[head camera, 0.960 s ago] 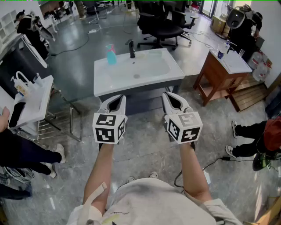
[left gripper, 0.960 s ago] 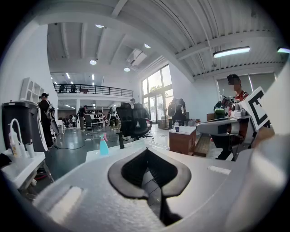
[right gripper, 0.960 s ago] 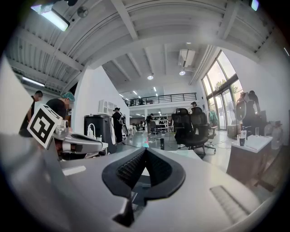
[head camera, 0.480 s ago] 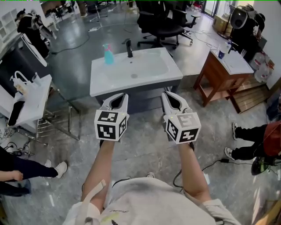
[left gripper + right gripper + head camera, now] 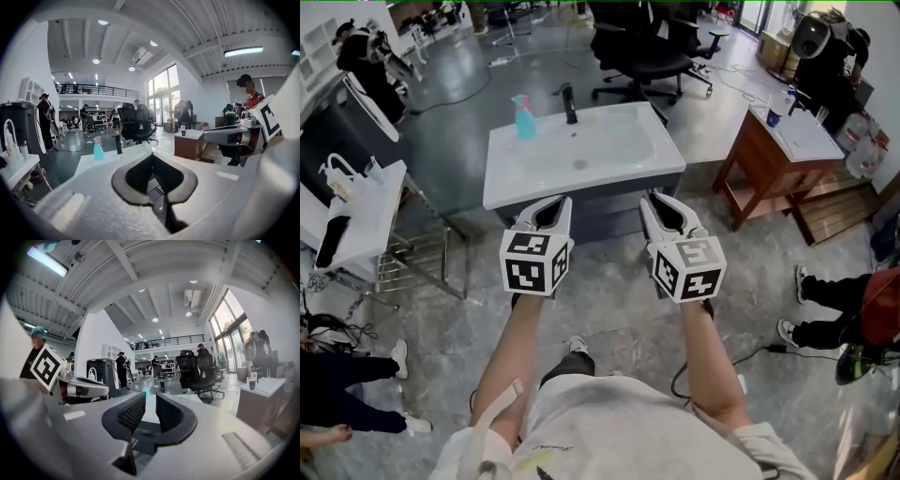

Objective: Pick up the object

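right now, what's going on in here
A person faces a white sink unit with a gripper in each hand. The left gripper is shut and empty; on the right gripper the jaws have just been opening, nothing between them. The teal spray bottle near the black faucet is untouched.

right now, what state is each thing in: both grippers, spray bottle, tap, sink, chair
left gripper: shut, nothing held
right gripper: slightly open, jaws have just been opening, nothing between them
spray bottle: upright on the sink's back left corner, untouched
tap: upright, no water seen running
sink: nothing seen in the basin
office chair: nobody sitting on it
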`<state>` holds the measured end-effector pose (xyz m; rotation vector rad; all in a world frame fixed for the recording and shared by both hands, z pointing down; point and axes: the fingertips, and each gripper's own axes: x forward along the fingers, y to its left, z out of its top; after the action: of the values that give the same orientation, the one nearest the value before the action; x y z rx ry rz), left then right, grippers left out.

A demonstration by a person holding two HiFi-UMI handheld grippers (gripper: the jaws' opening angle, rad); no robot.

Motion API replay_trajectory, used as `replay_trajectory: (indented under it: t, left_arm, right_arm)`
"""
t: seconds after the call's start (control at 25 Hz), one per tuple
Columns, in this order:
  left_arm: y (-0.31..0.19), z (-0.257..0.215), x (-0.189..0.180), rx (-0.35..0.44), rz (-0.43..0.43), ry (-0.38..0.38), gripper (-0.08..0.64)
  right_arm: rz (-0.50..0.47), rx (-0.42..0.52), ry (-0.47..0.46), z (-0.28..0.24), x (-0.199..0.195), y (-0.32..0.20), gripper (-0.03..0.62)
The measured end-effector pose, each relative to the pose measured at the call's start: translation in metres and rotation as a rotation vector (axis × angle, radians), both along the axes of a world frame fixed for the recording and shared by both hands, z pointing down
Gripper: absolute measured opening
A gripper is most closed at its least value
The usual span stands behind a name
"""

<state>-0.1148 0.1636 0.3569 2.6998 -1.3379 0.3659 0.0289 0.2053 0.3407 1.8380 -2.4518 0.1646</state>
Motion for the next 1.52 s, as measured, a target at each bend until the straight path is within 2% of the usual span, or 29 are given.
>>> replay_trajectory:
  t: [0.4,0.68,1.12,1.52]
  left_arm:
    - [-0.052,0.005,0.025,0.011,0.003,0.021,-0.002]
    - [-0.124,0.012,0.037,0.005,0.003,0.033,-0.003]
    - [-0.262,0.027,0.032,-0.036,0.020,0.023,-0.002]
    - [-0.345,0.027,0.023,-0.042,0.054,0.032,-0.002]
  right_arm:
    - [-0.018,-0.002,0.020,0.007,0.015,-0.050,0.106]
    - [-0.005,-0.007,0.033,0.012,0.027,-0.118,0.126]
    - [-0.007,-0.037,0.060,0.014,0.015,-0.254,0.163]
    - [-0.002,-0.059,0.081,0.015,0.001,-0.338,0.195]
